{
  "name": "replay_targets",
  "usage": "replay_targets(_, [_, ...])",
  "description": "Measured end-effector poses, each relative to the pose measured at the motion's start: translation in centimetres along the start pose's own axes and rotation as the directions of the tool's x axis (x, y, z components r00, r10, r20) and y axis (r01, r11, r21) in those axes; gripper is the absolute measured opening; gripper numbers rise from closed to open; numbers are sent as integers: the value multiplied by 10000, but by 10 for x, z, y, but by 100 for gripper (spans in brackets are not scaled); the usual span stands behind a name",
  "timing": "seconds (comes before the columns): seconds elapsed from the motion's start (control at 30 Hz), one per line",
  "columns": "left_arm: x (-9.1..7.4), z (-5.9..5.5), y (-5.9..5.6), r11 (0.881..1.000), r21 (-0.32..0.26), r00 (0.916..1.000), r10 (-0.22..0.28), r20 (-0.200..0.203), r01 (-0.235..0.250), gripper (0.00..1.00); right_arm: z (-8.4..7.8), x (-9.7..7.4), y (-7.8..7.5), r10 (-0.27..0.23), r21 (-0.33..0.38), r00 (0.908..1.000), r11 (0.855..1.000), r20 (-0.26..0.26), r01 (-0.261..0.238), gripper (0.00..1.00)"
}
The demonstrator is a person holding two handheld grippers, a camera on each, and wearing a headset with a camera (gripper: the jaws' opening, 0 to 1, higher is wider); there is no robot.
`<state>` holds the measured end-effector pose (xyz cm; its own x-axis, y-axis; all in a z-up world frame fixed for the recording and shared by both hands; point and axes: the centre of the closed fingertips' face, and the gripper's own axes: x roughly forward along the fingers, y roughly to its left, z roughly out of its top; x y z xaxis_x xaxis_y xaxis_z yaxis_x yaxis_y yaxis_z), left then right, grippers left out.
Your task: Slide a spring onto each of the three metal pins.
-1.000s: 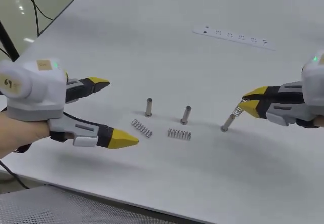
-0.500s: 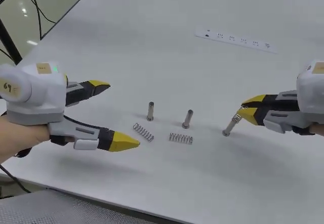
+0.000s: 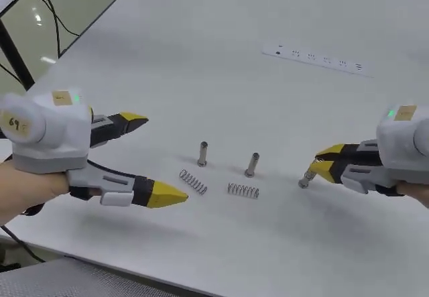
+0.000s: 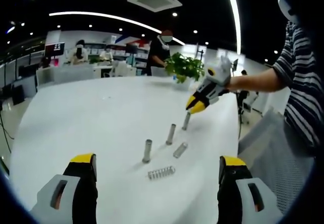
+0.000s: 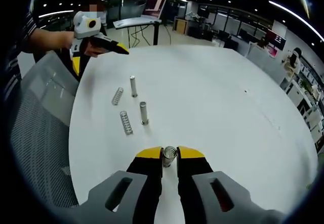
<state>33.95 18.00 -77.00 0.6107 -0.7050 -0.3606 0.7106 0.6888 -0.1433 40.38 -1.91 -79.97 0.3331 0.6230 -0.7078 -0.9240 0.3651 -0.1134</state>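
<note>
Right tongs (image 5: 169,153) narrow, yellow tips pinched on the held spring (image 5: 169,156), coil end facing the camera. In the head view the held spring sits on the upper end of the right pin (image 3: 303,183), which leans with its top toward those tongs, foot on the white tabletop (image 3: 221,62), off to the right of the middle pin (image 3: 253,165) and apart from it. Left tongs (image 3: 153,156) wide open, nothing between the tips, held over the tabletop well to the left of the middle pin, tips pointing toward it. Middle pin upright, bare. Left pin (image 3: 202,154) upright, bare, near the middle pin on its left side. First loose spring (image 3: 242,190) lies flat just on the person's side of the middle pin, not touching it. Second loose spring (image 3: 193,182) lies flat further left of the middle pin, on the person's side of the left pin, at an angle, apart from it. White power strip (image 3: 318,60) lies flat well beyond the middle pin, toward the far side of the tabletop. In the left gripper view, a striped sleeve (image 4: 298,82) leads to the hand on the right tongs, and a green plant (image 4: 185,66) stands far past the middle pin at the tabletop's end.
</note>
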Motion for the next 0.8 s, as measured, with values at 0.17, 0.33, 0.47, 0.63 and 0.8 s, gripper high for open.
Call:
replay_targets(0.17, [1,-1,-1,10000,-26,10000,-28,10,28,98,-8,5,2,-2,53,10000,10000,-92,3,7])
replay_targets(0.33, [2,-1,-2,10000,-31,10000,-39,8,39,98,-11,8,4,3,72,9999,10000,-125,-2,8])
replay_targets(0.47, [3,-1,-2,10000,-51,10000,-30,8,30,98,-16,10,6,107,72,9994,9999,-317,-105,8])
replay_targets(0.63, [3,-2,-3,9999,-69,10000,-73,-19,73,97,-13,11,5,130,265,9997,9996,-201,-125,8])
replay_targets(0.8, [4,-2,-4,9999,-129,10000,-94,-8,93,97,-14,12,7,211,421,9996,9989,-176,-203,12])
